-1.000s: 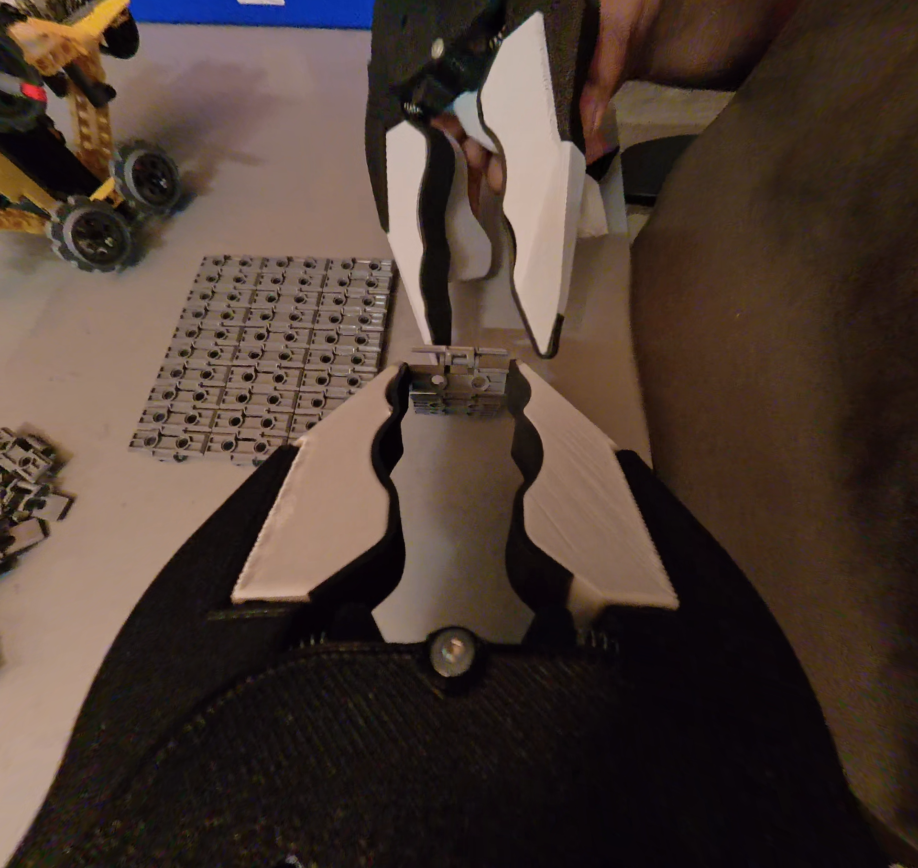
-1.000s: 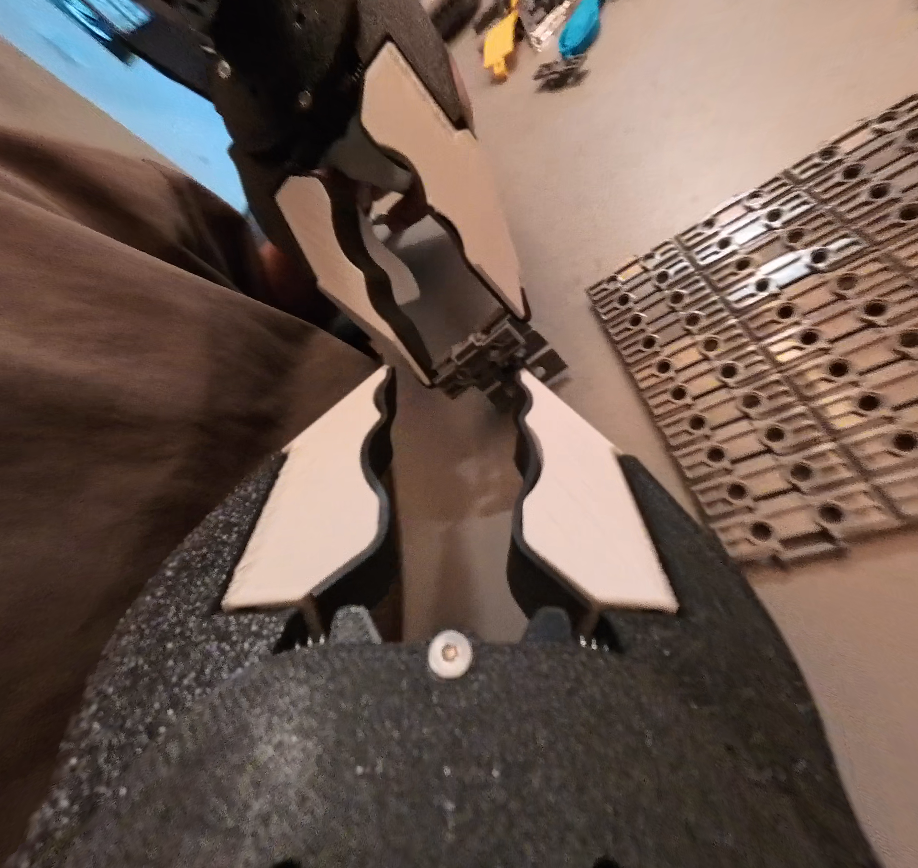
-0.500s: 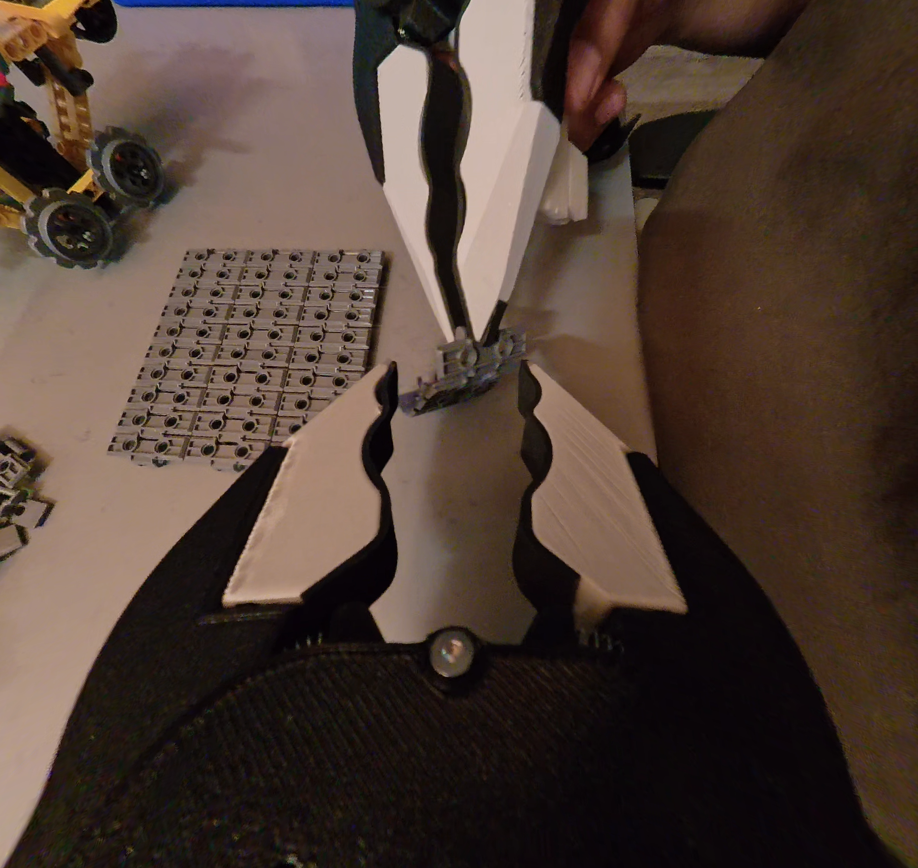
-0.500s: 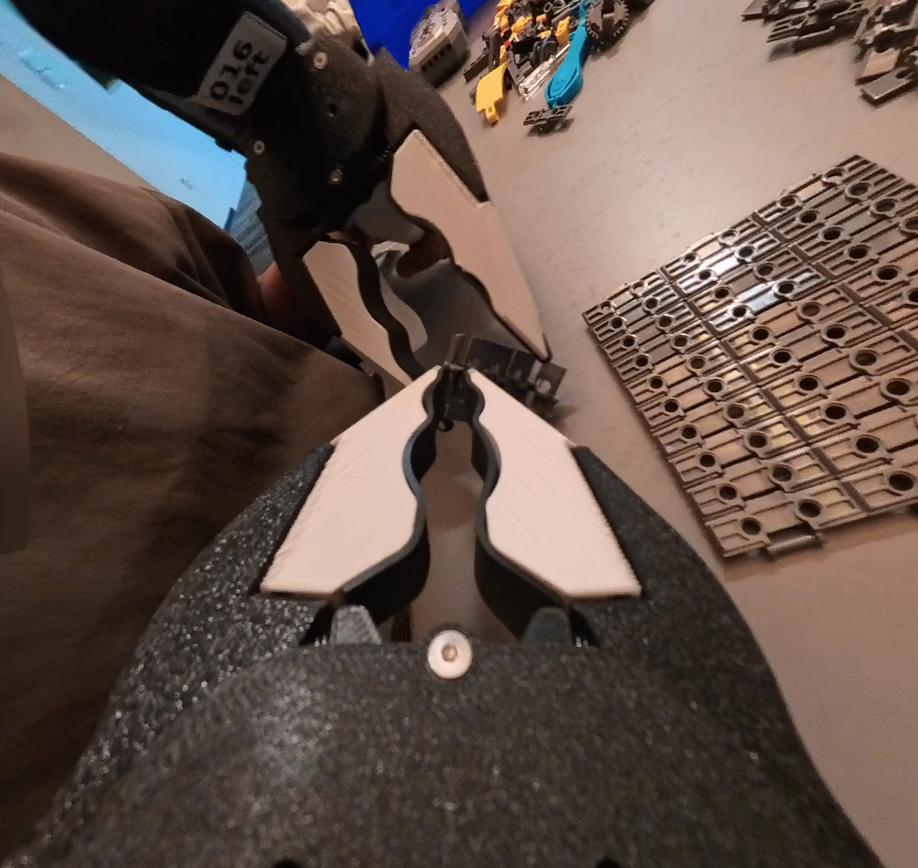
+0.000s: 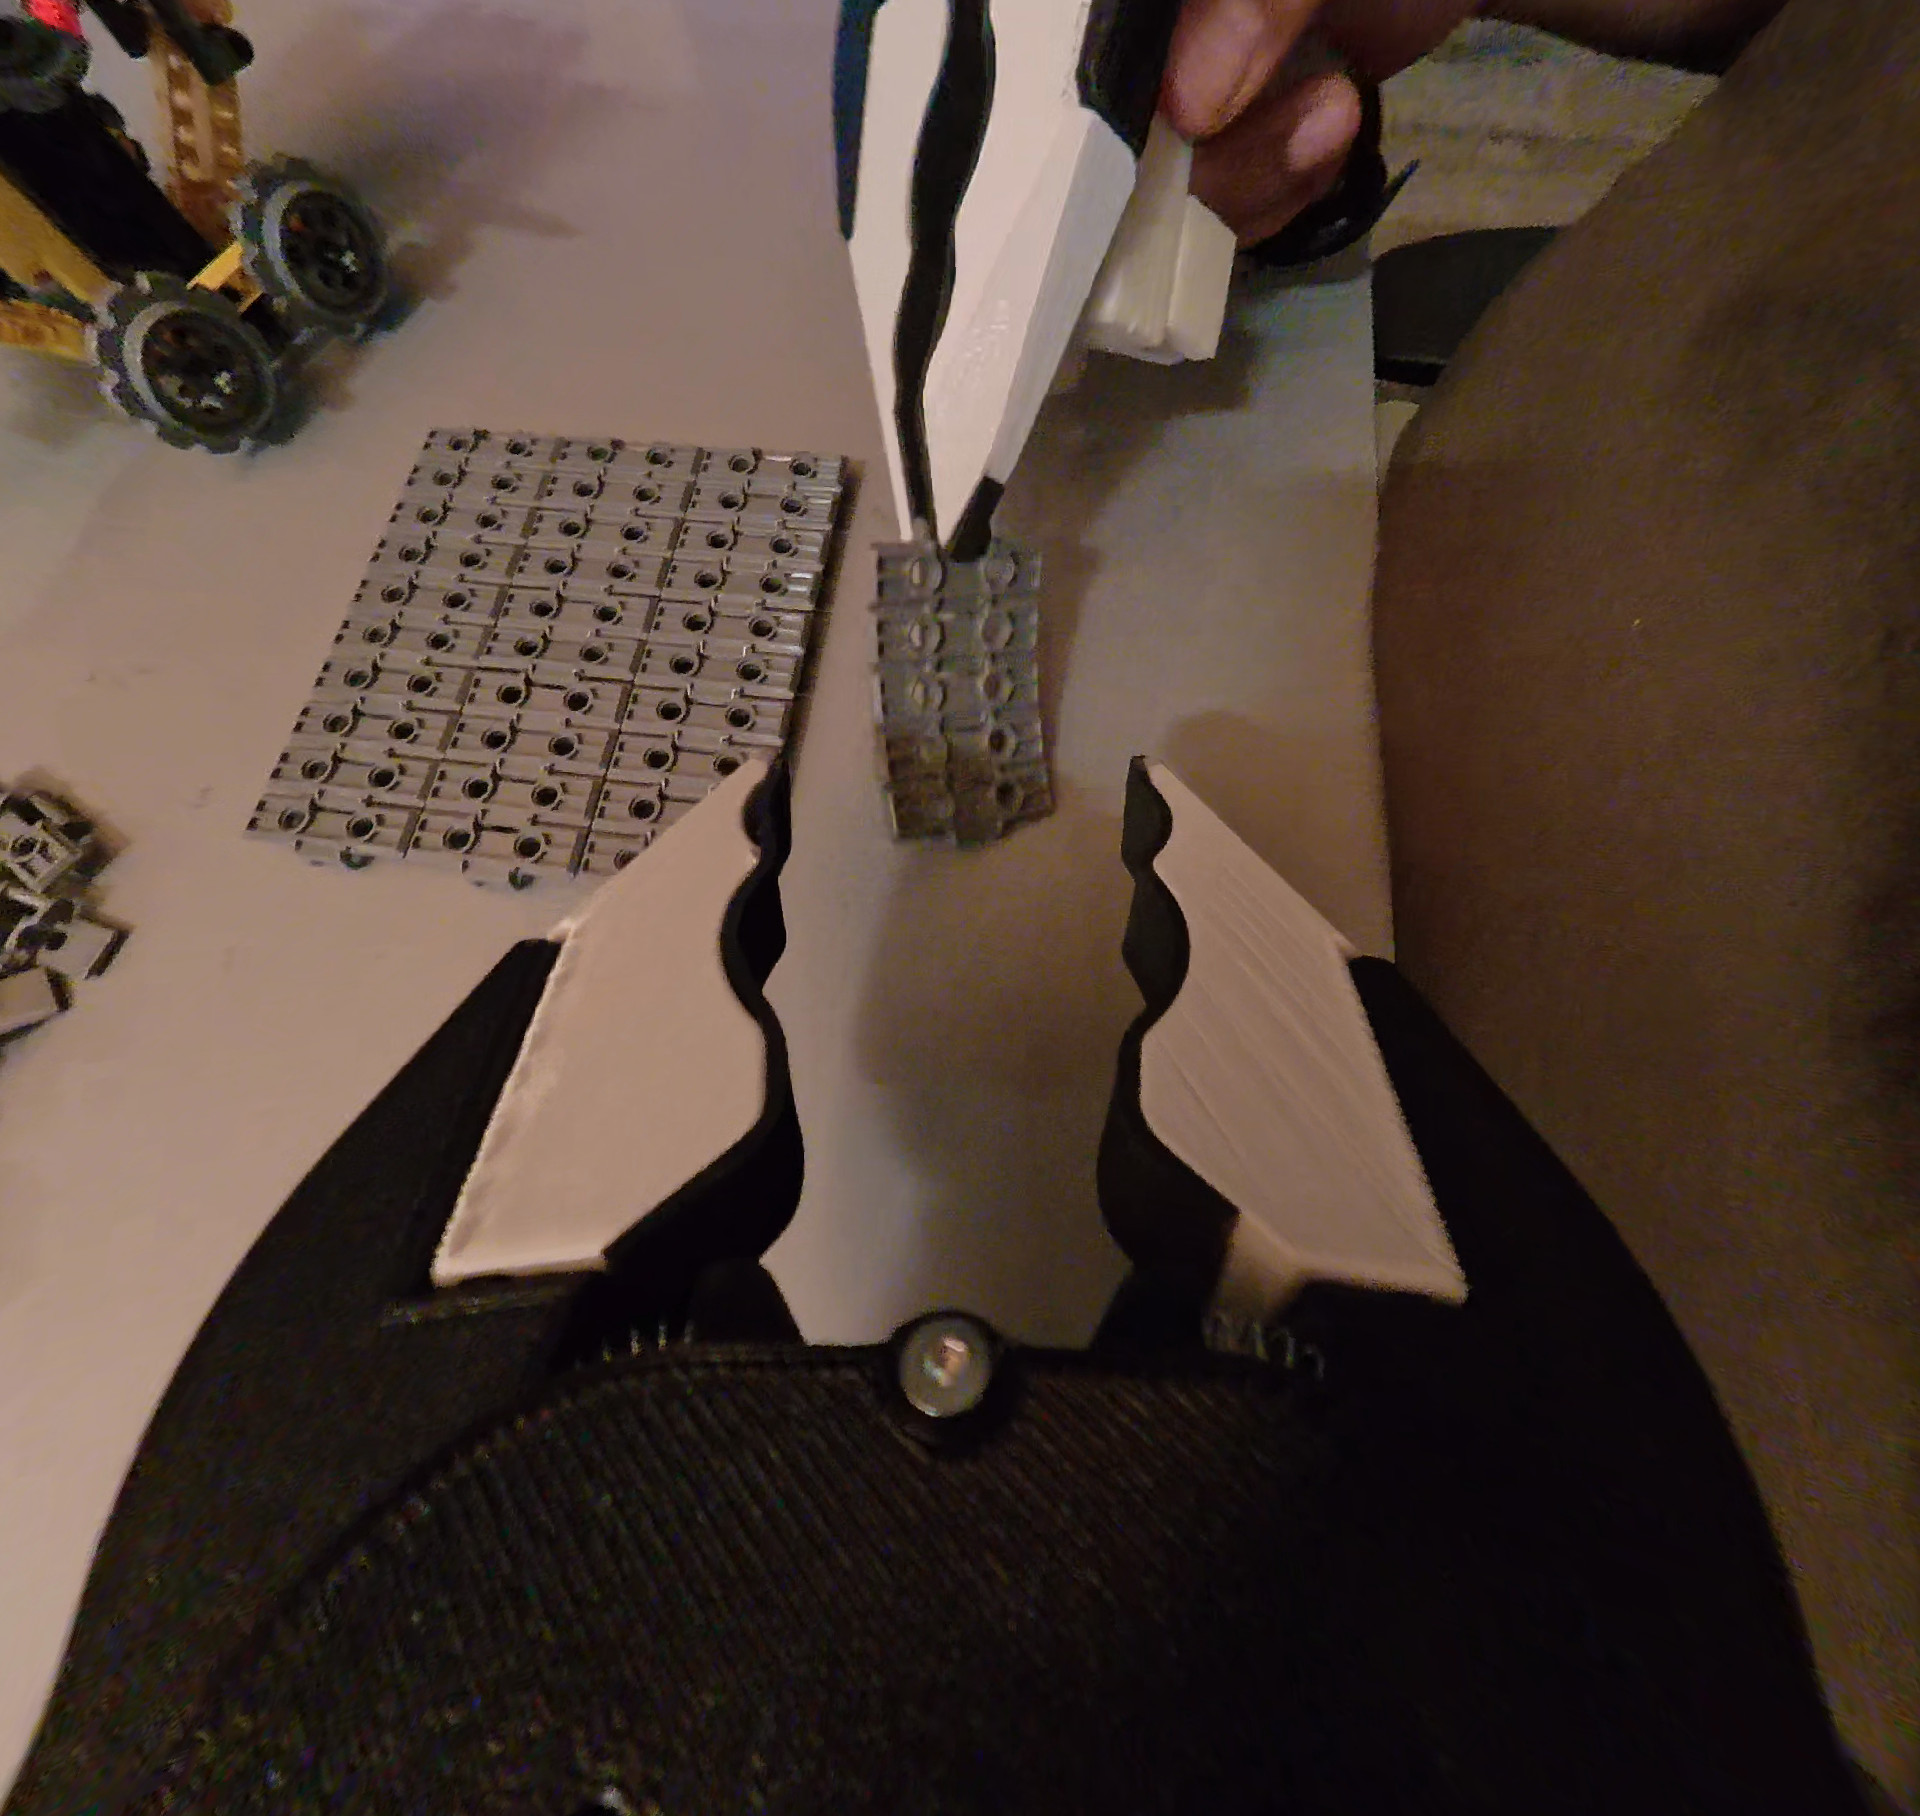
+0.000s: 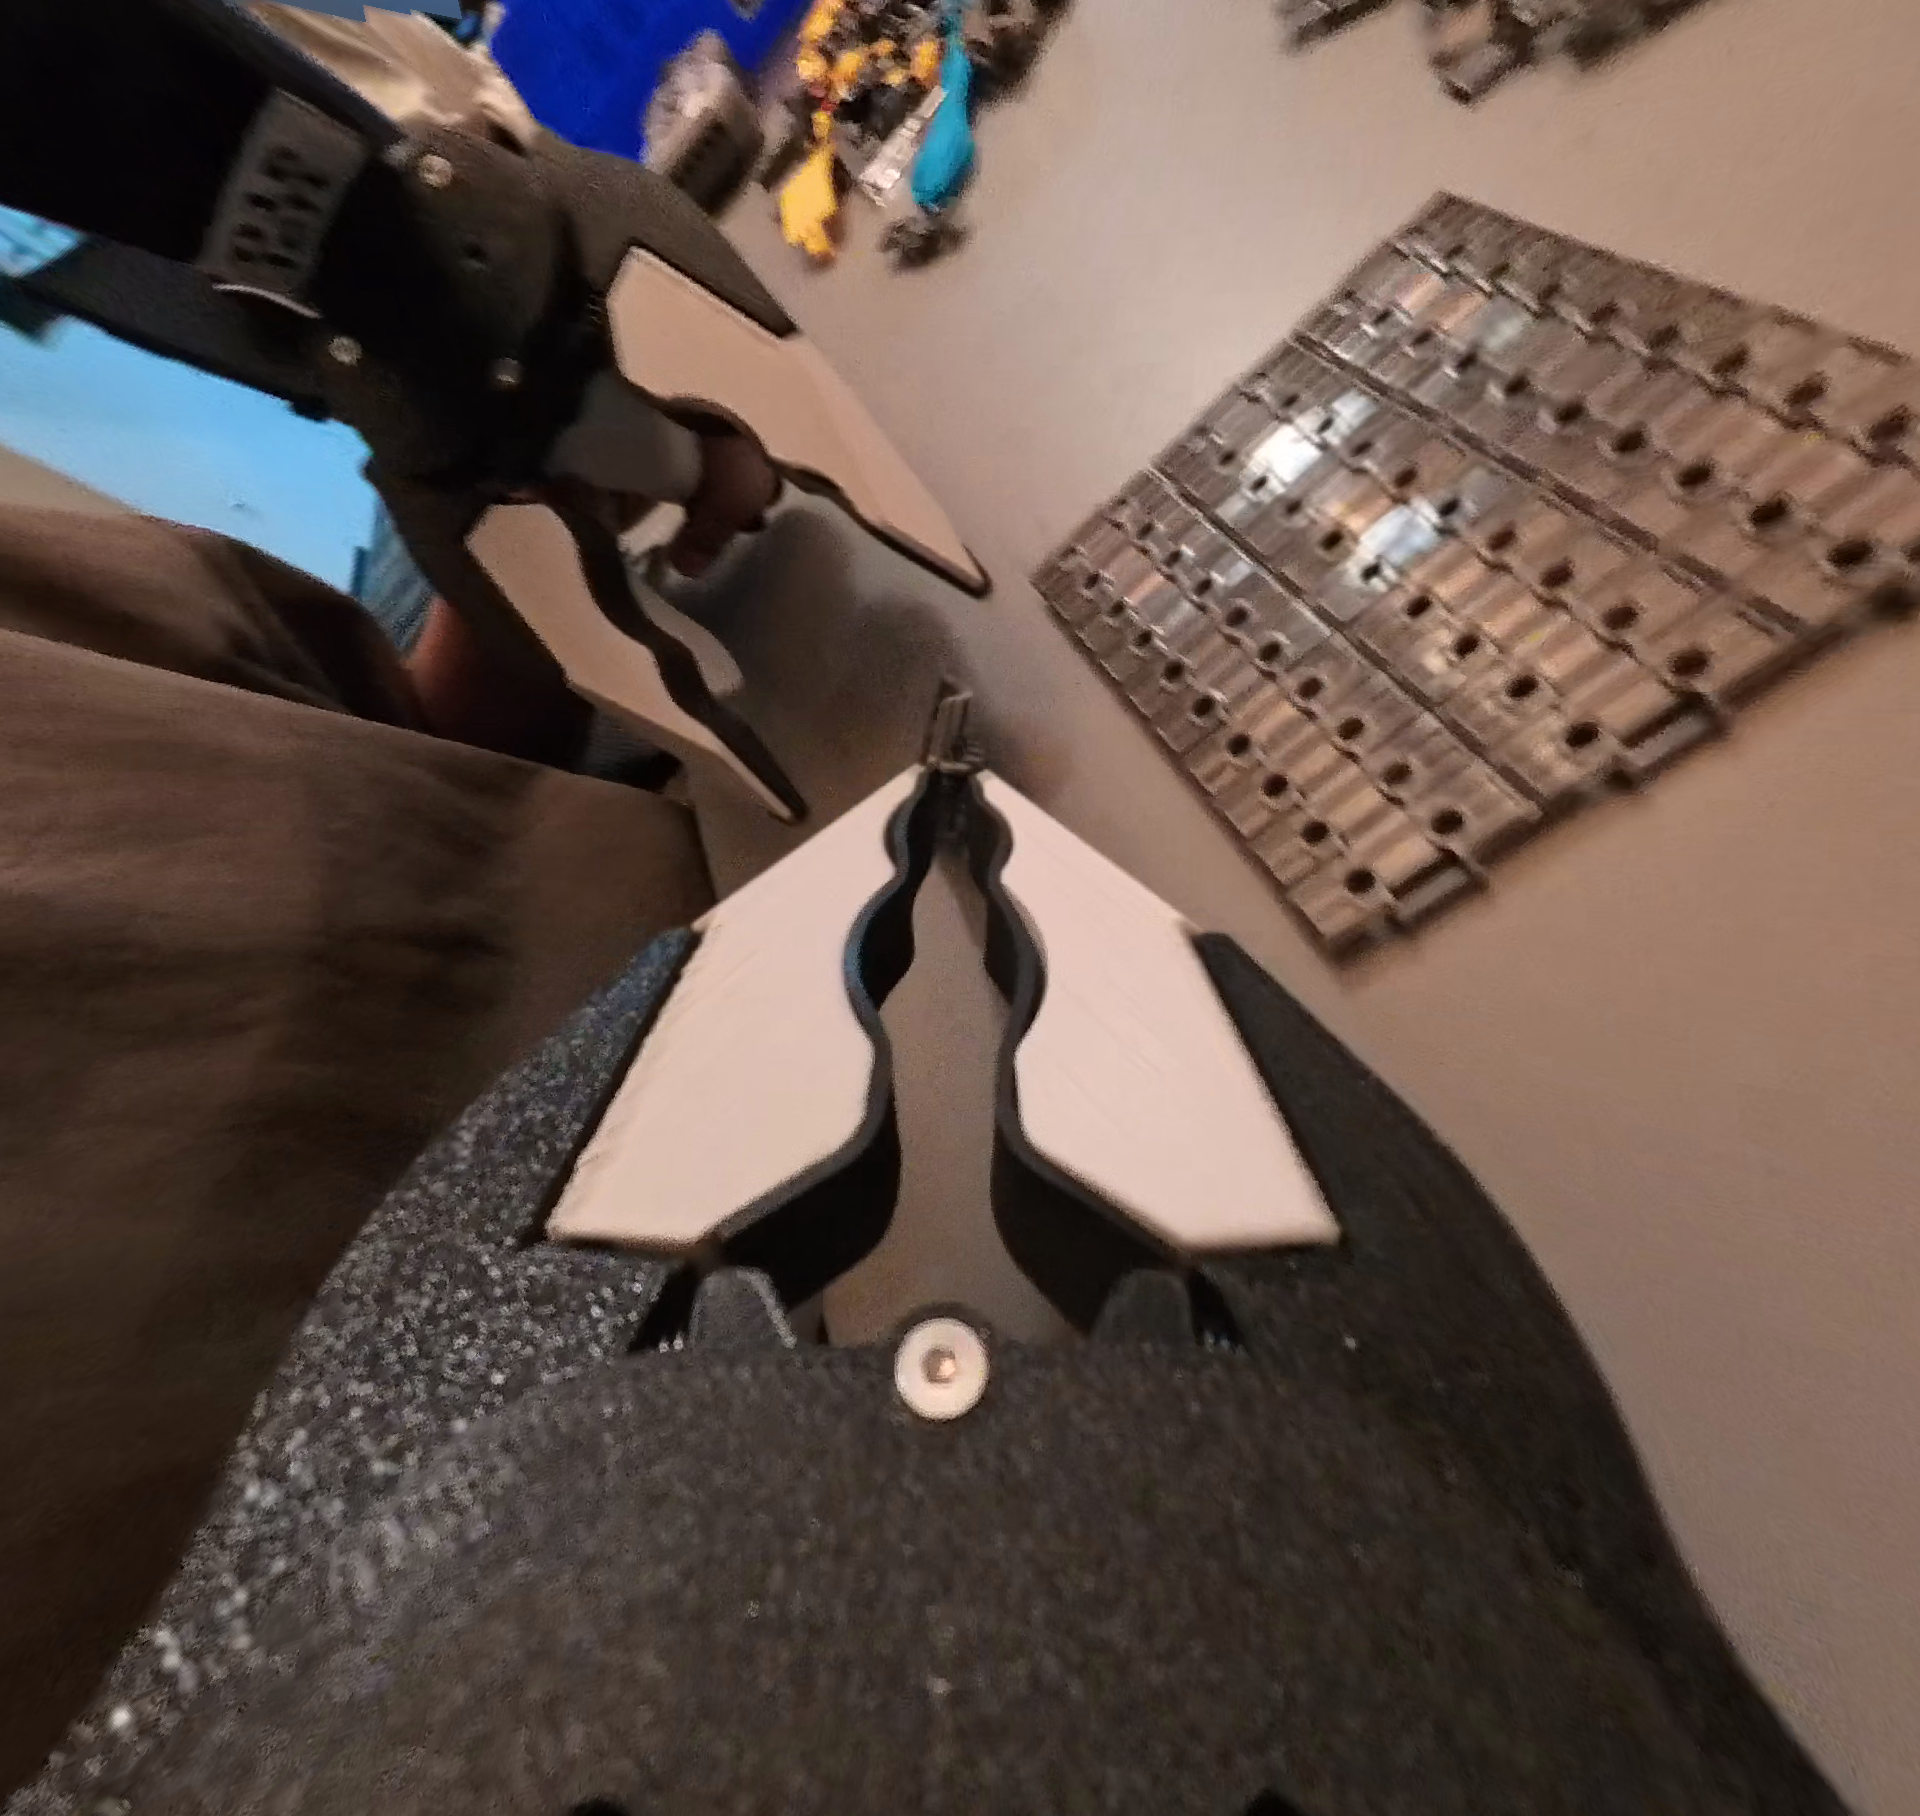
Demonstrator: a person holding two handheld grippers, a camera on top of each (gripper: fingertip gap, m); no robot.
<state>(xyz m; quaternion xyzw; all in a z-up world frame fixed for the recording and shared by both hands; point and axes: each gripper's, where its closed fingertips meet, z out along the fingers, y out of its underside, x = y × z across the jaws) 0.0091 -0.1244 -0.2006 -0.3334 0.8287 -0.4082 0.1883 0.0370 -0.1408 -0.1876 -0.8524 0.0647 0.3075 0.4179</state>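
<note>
The pale table (image 5: 644, 239) runs wide to my left, while my brown-clad lap hems in its right edge. A blue bin (image 6: 634, 10) stands at the far side, its contents hidden. The large grey linked mat (image 5: 582, 665) lies flat left of centre, with bare room near it. My left gripper (image 5: 951, 810) is spread wide, holding nothing. My right gripper (image 5: 948, 530) pinches the far end of the small grey link strip (image 5: 961, 691), just right of the mat.

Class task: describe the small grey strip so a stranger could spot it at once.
Find the big flat grey mat of linked pieces on the table. Just right of it hangs the small grey strip, pinched at its top end by the right claw; unlike the mat, it is narrow.
</note>
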